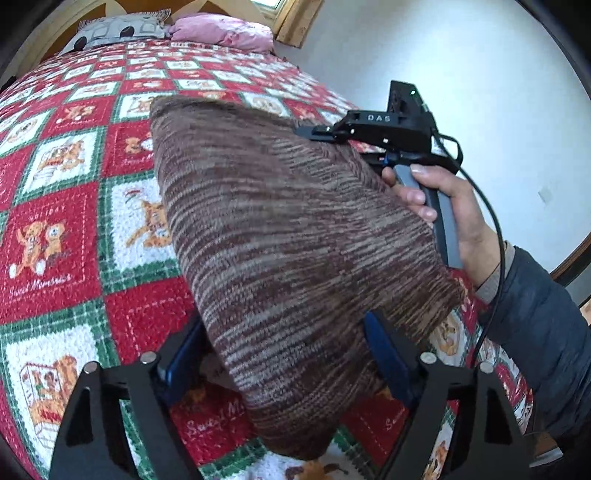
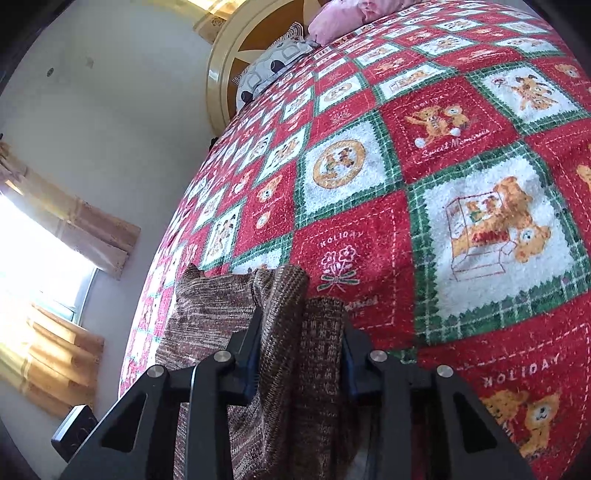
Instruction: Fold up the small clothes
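A brown striped knitted garment is held up over a bed covered by a red, green and white teddy-bear blanket. In the left wrist view the left claw stands wide, its two blue pads on either side of the garment's lower end; the cloth hangs between them, and whether either pad presses on it cannot be told. The garment rises away from this claw towards the right claw, which a hand holds by a grey handle at its far upper corner. In the right wrist view the right claw is closed on a bunched edge of the garment, folds filling the gap between its pads and spilling left of them. Pillows lie far beyond both claws.
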Available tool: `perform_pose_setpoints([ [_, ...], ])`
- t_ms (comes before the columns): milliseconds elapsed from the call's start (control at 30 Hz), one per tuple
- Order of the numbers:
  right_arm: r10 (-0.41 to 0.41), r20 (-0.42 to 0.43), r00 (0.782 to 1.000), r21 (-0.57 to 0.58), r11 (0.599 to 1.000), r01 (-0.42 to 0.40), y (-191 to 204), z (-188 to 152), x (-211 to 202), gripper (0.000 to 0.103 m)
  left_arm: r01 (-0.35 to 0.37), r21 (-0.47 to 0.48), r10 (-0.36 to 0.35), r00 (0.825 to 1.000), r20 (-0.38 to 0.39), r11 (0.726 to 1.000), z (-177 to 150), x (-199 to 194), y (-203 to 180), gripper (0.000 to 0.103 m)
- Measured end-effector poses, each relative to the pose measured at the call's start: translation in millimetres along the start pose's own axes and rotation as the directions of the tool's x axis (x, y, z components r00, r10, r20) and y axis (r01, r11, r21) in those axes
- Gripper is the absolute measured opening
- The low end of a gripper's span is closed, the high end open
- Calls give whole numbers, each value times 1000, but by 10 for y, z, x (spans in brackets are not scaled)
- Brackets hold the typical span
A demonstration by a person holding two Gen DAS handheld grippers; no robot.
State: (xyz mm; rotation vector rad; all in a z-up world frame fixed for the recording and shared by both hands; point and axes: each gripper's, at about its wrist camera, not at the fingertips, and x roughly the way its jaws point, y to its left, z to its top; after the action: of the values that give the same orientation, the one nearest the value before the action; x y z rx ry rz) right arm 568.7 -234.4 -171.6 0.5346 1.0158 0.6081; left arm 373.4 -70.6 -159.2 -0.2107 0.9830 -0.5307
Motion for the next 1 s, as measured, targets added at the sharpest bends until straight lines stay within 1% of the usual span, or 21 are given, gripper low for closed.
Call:
perform_pose_setpoints([
  [33, 0, 1, 1000, -2, 1000, 0, 2, -6, -6, 31, -1, 0, 1, 1000, 0, 1000, -6, -3, 0, 84],
  [67, -2, 1, 1000, -7, 1000, 2, 9, -15, -10, 29, -6, 5, 6, 1000, 5, 1000, -13, -6, -6, 75],
  [133, -13, 6, 1000, -24, 1000, 13, 60, -30, -36, 27, -6, -13, 7, 1000, 7, 1000, -20, -7, 31, 44],
  [167, -19, 11, 1000, -36, 999, 19, 90, -46, -59, 26, 7, -39, -6, 1000, 14, 999, -20, -31, 75, 36],
  [233, -14, 41, 999, -64, 998, 16, 195, -73, -142, 26, 16, -56, -14, 999, 40, 998, -8, -104, 117, 28],
  [300, 12, 78, 997, -81, 997, -6, 301, -99, -249, 26, -7, -32, 9, 998, 66, 999, -13, -205, 91, 26],
  [500, 2, 136, 991, -119, 993, 15, 660, -214, -418, 25, -7, 18, 5, 993, 114, 1000, -51, -549, -2, 24],
  [567, 11, 146, 989, -131, 991, 8, 794, -233, -457, 24, -26, 37, 21, 991, 130, 999, -84, -682, -26, 24],
  [733, 60, 149, 987, -164, 986, -35, 1166, -303, -457, 24, -67, 41, 59, 984, 170, 997, -207, -1082, 52, 24],
  [867, 95, 127, 987, -197, 978, -69, 1526, -406, -352, 23, -105, 30, 97, 976, 194, 994, -319, -1326, 125, 24],
  [1000, 141, 103, 985, -222, 968, -115, 1838, -511, -218, 22, -148, 18, 140, 964, 224, 989, -485, -1581, 203, 24],
])
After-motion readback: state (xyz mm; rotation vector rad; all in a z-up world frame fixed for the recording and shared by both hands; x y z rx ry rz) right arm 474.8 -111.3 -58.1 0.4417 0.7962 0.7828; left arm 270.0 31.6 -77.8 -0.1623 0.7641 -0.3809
